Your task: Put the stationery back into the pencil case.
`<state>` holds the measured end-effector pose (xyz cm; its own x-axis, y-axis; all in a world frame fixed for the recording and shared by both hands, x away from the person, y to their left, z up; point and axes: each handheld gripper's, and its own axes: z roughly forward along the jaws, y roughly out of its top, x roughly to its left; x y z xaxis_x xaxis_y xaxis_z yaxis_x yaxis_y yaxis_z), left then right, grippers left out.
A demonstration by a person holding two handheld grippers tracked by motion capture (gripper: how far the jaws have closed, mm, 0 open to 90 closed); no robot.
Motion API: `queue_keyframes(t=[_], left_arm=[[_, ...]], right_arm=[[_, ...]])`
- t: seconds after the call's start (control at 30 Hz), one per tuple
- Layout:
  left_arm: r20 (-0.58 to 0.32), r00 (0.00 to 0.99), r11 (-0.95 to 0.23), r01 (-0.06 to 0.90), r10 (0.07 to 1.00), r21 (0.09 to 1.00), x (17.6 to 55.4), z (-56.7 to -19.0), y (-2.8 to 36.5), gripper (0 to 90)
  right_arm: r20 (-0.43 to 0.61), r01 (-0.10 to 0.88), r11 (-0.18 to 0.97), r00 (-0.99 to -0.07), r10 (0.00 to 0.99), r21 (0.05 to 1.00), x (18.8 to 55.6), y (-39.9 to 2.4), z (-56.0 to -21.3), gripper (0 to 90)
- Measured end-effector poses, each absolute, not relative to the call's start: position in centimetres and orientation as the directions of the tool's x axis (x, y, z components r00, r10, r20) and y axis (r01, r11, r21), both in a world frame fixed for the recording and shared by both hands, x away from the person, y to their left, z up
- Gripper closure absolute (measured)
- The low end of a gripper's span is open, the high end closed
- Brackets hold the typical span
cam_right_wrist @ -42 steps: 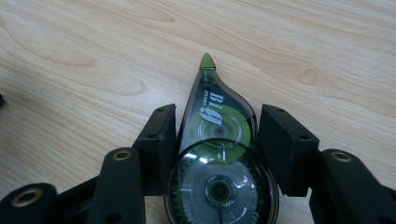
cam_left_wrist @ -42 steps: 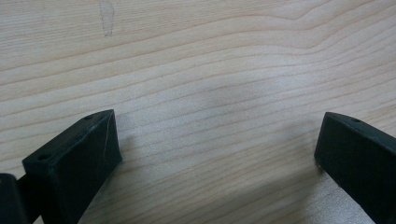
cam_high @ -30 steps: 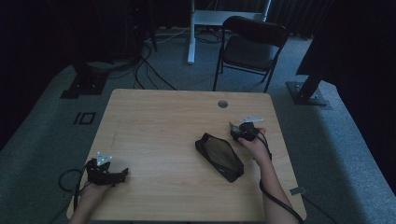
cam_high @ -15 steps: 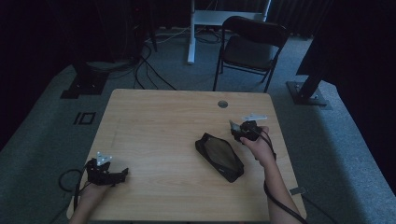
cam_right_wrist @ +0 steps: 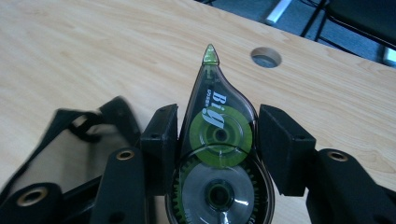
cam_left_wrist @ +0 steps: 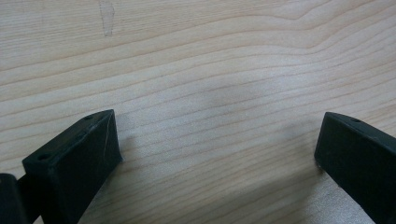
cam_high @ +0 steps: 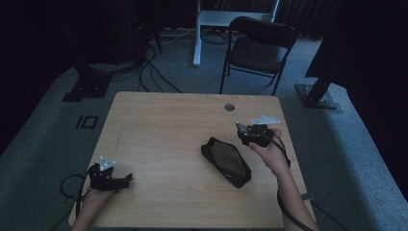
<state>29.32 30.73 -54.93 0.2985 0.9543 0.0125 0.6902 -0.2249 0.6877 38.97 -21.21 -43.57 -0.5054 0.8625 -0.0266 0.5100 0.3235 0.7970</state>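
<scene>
Correction tape is sitting right between the jaws of the right gripper, clamped on its flat-ish sides; the green tip points away from the hand, out toward the far edge of the table and the round cable hole; so its long axis runs straight along the jaws, not across them. In the high view the right gripper is held up off the wood, just beside the far right corner of the black pouch, which lies flat on the table at a slant with what looks like its open top facing up; my guess is the tape goes in there or came out of there, and either way the pouch is down and to the left of the tape from the hand's side, very near.

Left gripper is parked at the near left corner, well apart from all that; jaws wide apart with nothing but bare wood grain between them; so the right hand is clearly the nearer one for whatever comes next.

Writing: the clear shell has what looks like "Big" in white script over the green reel, plus a tiny line beside it I can't read.
</scene>
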Motion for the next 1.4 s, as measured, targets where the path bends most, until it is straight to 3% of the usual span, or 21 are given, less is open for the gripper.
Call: queue_keyframes(t=[0.43, 0.77, 1.4], left_arm=[[0.014, 0.299, -0.226, 0.690, 0.954, 0.687, 29.3, -54.9, 30.7, 0.2], [0.012, 0.298, -0.224, 0.690, 0.955, 0.688, 29.3, -54.9, 30.7, 0.2], [0.012, 0.298, -0.224, 0.690, 0.954, 0.688, 29.3, -54.9, 30.7, 0.2]], right_arm=[[-0.035, 0.461, 0.354, -0.569, 0.821, 0.814, 35.4, -19.7, -42.0, 49.0], [-0.005, 0.484, 0.378, -0.610, 0.792, 0.789, 34.1, -17.8, -43.2, 49.1], [-0.001, 0.534, 0.462, -0.654, 0.756, 0.708, 35.1, -16.2, -45.4, 49.1]])
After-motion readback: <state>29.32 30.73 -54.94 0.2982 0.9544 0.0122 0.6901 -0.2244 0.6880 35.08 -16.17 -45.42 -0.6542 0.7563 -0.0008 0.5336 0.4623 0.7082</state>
